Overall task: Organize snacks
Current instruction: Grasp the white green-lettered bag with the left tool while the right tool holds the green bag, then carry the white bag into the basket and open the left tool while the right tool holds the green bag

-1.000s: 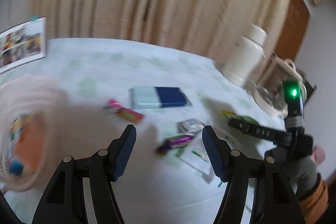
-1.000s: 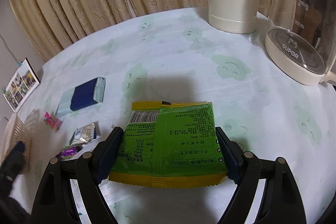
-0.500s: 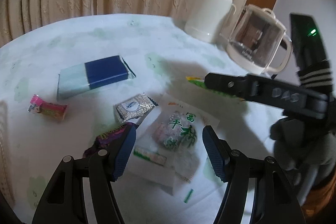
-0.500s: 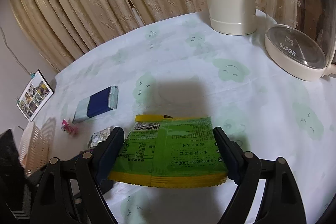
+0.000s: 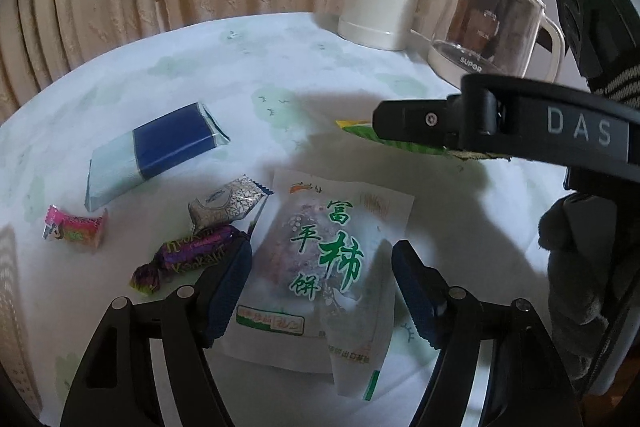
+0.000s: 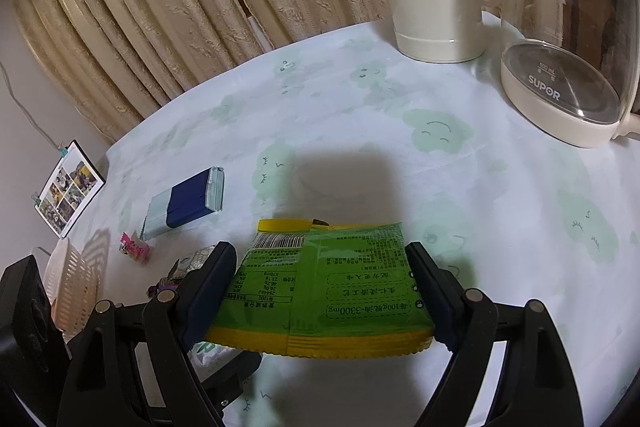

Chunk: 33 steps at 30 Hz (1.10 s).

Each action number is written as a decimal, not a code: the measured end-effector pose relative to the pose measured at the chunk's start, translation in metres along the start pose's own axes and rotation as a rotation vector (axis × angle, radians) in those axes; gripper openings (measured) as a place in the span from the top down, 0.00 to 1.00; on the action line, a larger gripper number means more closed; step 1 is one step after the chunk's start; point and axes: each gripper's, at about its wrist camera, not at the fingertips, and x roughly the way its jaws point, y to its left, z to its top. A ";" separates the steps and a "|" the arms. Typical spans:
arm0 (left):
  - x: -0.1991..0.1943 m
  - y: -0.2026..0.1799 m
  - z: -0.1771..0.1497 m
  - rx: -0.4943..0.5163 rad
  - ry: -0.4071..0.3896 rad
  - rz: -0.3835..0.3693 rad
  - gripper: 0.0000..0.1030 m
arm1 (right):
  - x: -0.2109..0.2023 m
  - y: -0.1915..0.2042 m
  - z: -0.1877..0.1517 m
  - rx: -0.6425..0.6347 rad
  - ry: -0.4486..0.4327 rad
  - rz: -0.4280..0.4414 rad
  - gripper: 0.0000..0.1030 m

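On the table (image 6: 400, 155), the right gripper (image 6: 320, 291) pinches the green packet (image 6: 320, 283) aloft while the left gripper (image 5: 320, 287), jaws spread, straddles the white packet (image 5: 320, 267) at 6 o'clock; closing appears next, then carrying both to the basket (image 6: 74, 279).

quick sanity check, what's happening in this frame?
A person is sorting snacks with two handheld grippers. The right gripper is shut on a green snack bag, held above the table. The left gripper is open, straddling a white persimmon-cake packet that lies flat. A blue packet and small candies lie loose; the basket sits at the left edge.
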 end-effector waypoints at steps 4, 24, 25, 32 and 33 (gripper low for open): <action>-0.002 0.004 0.000 -0.021 -0.014 0.011 0.51 | 0.001 0.000 0.000 -0.010 0.002 0.003 0.19; -0.071 0.017 -0.017 -0.149 -0.207 0.044 0.59 | -0.007 -0.005 0.003 0.051 -0.016 0.105 0.19; -0.075 0.019 -0.018 -0.158 -0.215 0.041 0.59 | -0.007 -0.005 0.004 0.054 -0.015 0.116 0.19; -0.096 0.032 -0.021 -0.207 -0.267 0.054 0.59 | -0.005 -0.009 0.004 0.094 0.006 0.205 0.19; -0.100 0.036 -0.022 -0.217 -0.278 0.061 0.59 | -0.005 -0.009 0.004 0.099 0.011 0.220 0.19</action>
